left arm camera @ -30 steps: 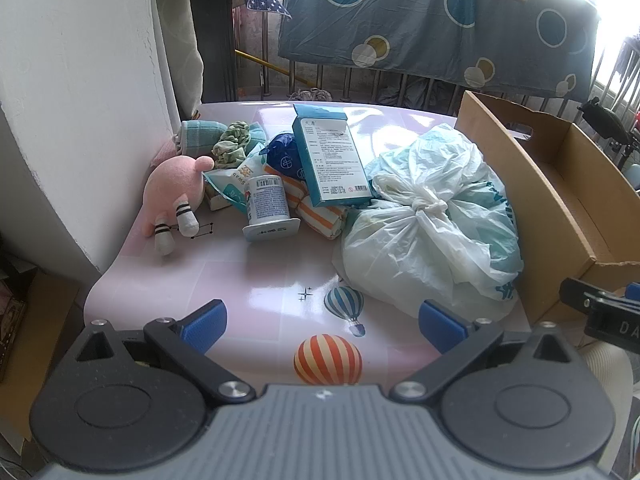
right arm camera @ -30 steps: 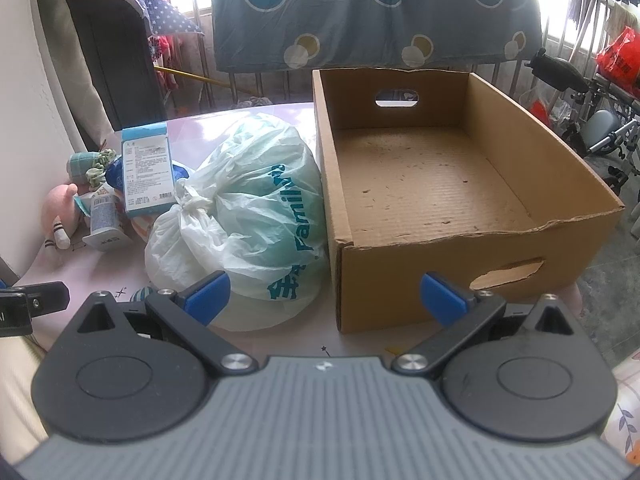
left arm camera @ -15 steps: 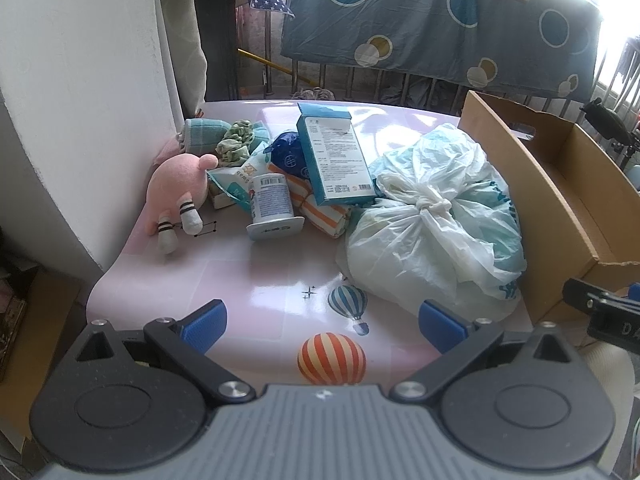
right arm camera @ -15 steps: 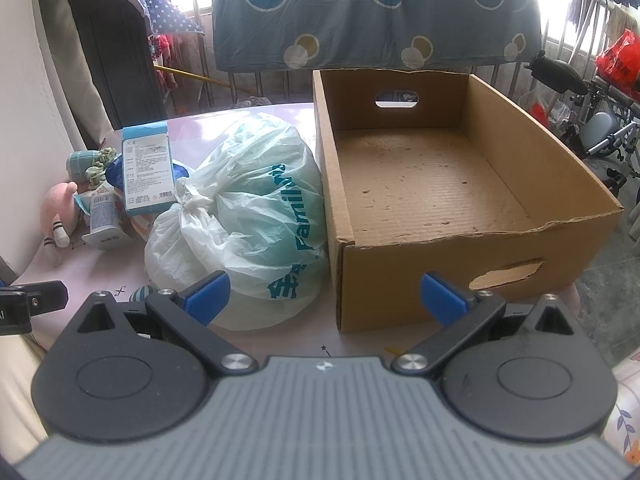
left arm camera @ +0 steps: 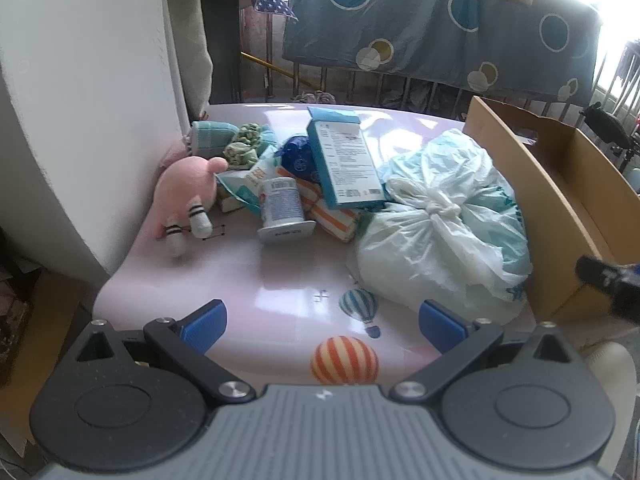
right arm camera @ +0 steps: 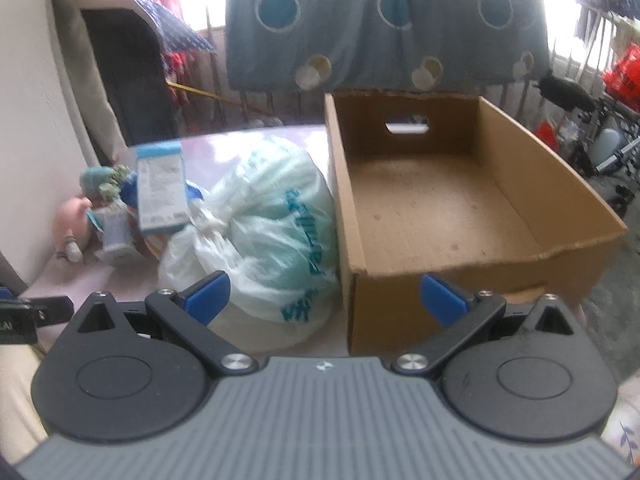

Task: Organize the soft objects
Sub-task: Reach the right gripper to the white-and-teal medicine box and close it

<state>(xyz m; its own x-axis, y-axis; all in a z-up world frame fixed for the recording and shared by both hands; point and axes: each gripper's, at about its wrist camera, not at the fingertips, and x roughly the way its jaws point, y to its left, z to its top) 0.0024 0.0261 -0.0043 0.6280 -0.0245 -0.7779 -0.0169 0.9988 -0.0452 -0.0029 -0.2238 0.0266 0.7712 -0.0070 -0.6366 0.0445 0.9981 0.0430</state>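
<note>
My left tool [left arm camera: 322, 320] and right tool [right arm camera: 324, 296] both gape, empty, above the counter's [left arm camera: 256, 276] near edge. The tied bag [right arm camera: 260, 232] touches the box [right arm camera: 440, 208]; the pink plush [left arm camera: 186, 196] lies by the wall.

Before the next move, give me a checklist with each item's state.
1. Left tool open and holding nothing: ok.
2. Right tool open and holding nothing: ok.
3. Box has nothing in it, room for soft things: ok.
4. Plush free to grab, nothing on top of it: ok.
5. Bag knotted shut: ok.
6. Bag clear of the box wall: cannot tell, they look pressed together.
</note>
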